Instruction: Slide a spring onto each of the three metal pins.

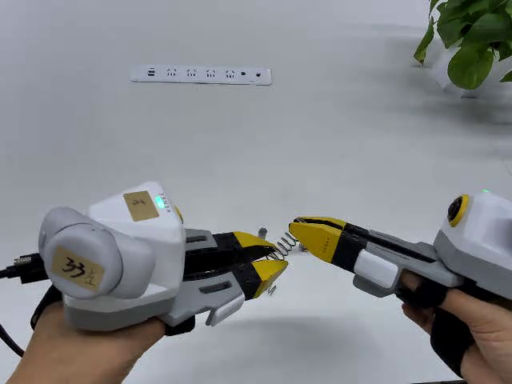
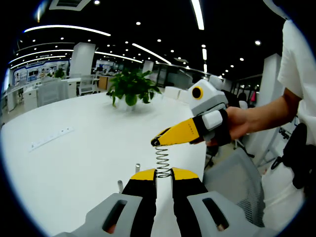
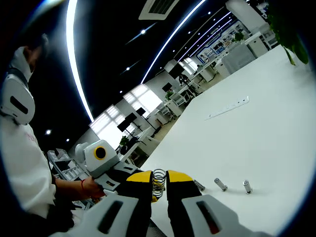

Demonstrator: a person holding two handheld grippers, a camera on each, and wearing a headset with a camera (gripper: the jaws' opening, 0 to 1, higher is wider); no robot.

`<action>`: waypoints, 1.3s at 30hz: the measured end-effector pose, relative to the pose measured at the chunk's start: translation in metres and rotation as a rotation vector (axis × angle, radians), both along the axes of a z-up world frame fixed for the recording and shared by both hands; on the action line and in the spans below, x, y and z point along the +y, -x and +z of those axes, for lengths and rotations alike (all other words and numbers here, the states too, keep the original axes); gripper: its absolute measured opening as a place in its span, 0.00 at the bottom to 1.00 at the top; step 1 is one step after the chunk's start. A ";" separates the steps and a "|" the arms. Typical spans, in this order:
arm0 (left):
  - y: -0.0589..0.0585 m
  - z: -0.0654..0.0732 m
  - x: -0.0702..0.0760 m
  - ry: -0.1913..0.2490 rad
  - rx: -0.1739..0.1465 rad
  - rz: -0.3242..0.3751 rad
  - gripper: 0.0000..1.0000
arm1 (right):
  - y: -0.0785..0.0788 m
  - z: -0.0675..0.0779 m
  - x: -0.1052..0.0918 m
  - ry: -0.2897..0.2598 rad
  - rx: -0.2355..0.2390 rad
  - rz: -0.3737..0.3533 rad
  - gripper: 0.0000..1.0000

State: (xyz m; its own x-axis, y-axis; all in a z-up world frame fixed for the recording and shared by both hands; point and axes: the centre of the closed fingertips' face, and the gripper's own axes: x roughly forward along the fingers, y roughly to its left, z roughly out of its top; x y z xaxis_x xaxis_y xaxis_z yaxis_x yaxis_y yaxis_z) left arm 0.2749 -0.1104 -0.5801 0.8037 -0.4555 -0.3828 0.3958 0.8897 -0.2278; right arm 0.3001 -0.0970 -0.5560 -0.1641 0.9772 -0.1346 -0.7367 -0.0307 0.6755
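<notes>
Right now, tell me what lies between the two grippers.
A spring, spanning from the left gripper to the right gripper, in the left gripper view.

- I see an open-plan office: a black ceiling (image 2: 148, 19) carries long light strips (image 2: 66, 29) and small spotlights.
- Rows of white desks (image 3: 242, 52) and chairs (image 2: 86, 86) run into the distance past a white column (image 2: 81, 59).
- I work at a broad white table (image 1: 320, 160) bearing a power strip (image 1: 201, 75) and a potted plant (image 1: 472, 36).
- A grey mesh office chair (image 2: 242, 182) stands at its edge.
</notes>
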 end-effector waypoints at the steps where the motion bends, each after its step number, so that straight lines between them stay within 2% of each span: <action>1: 0.000 -0.001 0.000 -0.003 0.001 -0.002 0.11 | 0.001 0.000 0.000 0.004 -0.007 0.004 0.11; 6: 0.002 -0.005 -0.002 -0.008 0.015 -0.017 0.12 | 0.002 0.002 -0.001 0.013 -0.047 0.022 0.11; 9: 0.002 -0.007 -0.002 -0.009 0.022 -0.012 0.15 | 0.002 0.004 -0.002 0.019 -0.091 0.039 0.11; 19: 0.002 -0.006 -0.004 0.014 0.024 -0.014 0.15 | 0.017 0.008 0.002 0.041 -0.266 0.127 0.11; 29: 0.003 -0.007 -0.005 0.022 0.031 -0.013 0.13 | 0.021 0.010 0.003 0.044 -0.343 0.156 0.11; 39: 0.002 -0.009 -0.006 0.020 0.034 -0.017 0.11 | 0.022 0.008 0.003 0.050 -0.374 0.173 0.11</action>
State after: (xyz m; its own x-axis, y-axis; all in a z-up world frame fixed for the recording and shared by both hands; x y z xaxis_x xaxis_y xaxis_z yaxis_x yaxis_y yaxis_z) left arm 0.2726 -0.1159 -0.5887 0.7825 -0.4773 -0.3999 0.4030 0.8777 -0.2591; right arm 0.2785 -0.0941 -0.5481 -0.2561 0.9301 -0.2632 -0.9187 -0.1494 0.3657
